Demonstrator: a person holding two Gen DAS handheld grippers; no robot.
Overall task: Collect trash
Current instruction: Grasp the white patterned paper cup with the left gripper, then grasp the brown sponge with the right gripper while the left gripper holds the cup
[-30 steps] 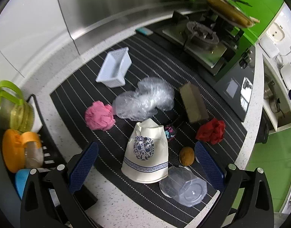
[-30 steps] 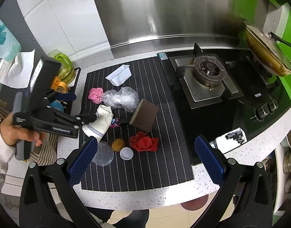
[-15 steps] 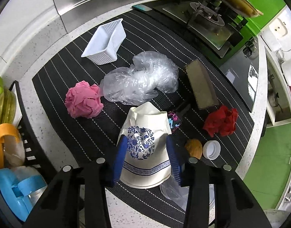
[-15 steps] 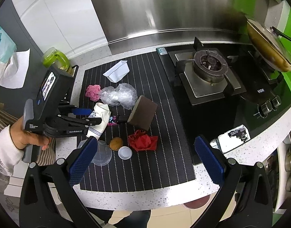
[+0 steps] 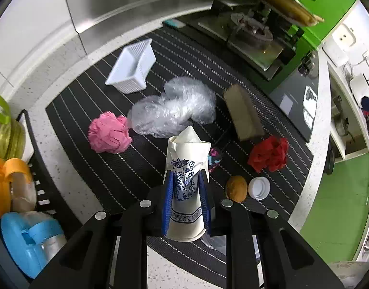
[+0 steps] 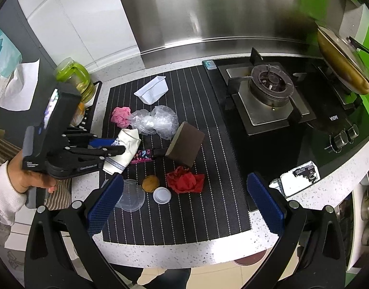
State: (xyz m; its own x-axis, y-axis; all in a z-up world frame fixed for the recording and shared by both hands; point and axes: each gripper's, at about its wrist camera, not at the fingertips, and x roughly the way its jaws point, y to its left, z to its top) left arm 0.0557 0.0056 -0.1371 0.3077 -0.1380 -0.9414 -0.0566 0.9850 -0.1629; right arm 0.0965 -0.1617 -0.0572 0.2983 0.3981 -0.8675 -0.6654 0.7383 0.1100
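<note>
Got the crumpled paper cup [image 5: 185,187] pinched in my left gripper [image 5: 186,197], jaws squeezed tight on its blue-patterned sides, low centre of the left view, over the striped mat [image 5: 92,163]. Pink paper wad [image 5: 109,135] and clear plastic bag [image 5: 174,110] sit just above it. My right gripper [image 6: 184,202] hangs wide open and empty, bottom of its frame.

The black hob [image 6: 329,125] at the right of the right wrist view carries the white word "VIOMI" beside its knobs. Other print is too small to read.
</note>
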